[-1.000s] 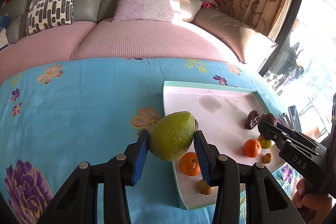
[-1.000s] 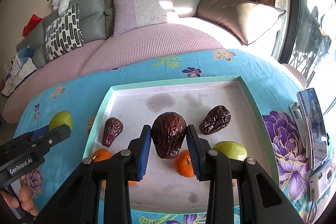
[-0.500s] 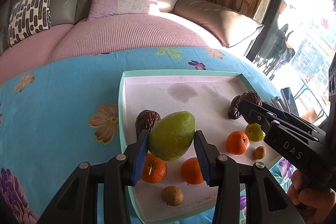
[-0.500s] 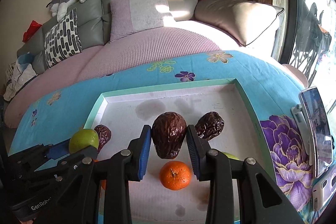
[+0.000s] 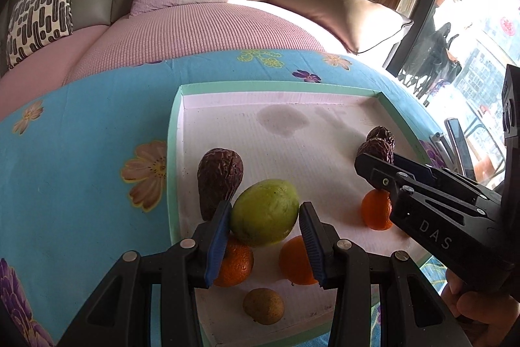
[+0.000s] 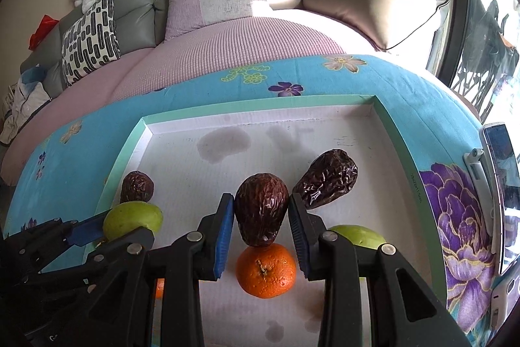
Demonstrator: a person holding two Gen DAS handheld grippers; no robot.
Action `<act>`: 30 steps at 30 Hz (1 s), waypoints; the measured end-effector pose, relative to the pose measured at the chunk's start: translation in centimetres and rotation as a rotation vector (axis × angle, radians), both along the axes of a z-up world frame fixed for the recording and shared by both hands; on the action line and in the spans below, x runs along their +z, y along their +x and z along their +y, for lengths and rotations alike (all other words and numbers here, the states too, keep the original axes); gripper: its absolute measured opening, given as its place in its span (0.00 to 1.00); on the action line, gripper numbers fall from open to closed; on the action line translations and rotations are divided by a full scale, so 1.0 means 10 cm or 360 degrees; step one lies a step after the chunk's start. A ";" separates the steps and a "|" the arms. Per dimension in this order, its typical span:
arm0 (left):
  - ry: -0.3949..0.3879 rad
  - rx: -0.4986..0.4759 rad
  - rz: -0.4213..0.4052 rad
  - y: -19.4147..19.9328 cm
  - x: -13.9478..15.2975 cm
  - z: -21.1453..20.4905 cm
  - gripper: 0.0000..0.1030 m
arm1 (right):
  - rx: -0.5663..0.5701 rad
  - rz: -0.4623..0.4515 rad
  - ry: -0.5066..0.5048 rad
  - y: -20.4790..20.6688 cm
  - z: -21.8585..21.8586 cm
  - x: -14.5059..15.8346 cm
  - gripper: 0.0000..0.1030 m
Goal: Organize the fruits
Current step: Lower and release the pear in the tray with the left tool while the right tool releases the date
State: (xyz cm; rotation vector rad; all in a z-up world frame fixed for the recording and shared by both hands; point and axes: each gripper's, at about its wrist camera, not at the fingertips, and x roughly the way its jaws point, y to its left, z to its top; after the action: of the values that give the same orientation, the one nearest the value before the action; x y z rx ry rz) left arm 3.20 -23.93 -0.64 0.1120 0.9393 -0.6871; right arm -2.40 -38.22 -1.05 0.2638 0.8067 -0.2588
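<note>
Green mango [image 5: 265,212] clamped in left tongs [image 5: 265,236], wrinkled avocado [image 6: 261,208] in right tongs [image 6: 261,231]

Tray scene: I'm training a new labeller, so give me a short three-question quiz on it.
1. True or false: the left gripper holds an orange.
2. What does the right gripper hold? A) green fruit B) dark wrinkled fruit C) phone
3. Fill in: the held green fruit hangs over the ___.

Key: 1 false, it holds the green fruit. 2 B, the dark fruit. 3 tray.
</note>
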 end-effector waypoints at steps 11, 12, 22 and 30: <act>0.0014 -0.0007 -0.0012 -0.02 0.04 -0.01 0.42 | -0.0005 0.0061 -0.0005 0.02 -0.01 -0.09 0.35; 0.0013 -0.0009 -0.0013 -0.03 0.04 0.00 0.42 | -0.0003 0.0067 -0.0005 0.02 -0.01 -0.10 0.35; 0.0022 -0.0042 -0.0050 -0.09 0.17 0.09 0.43 | 0.0013 0.0105 -0.0005 0.06 0.01 -0.15 0.35; -0.0003 0.0061 -0.0096 -0.06 0.33 0.29 0.56 | 0.0009 0.0112 -0.0034 0.05 0.03 -0.14 0.35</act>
State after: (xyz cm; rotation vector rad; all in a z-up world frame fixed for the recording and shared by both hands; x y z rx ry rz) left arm 2.61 -21.00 2.63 0.1122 0.8807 -0.6462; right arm -1.93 -37.97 -2.45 0.2332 0.8734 -0.2724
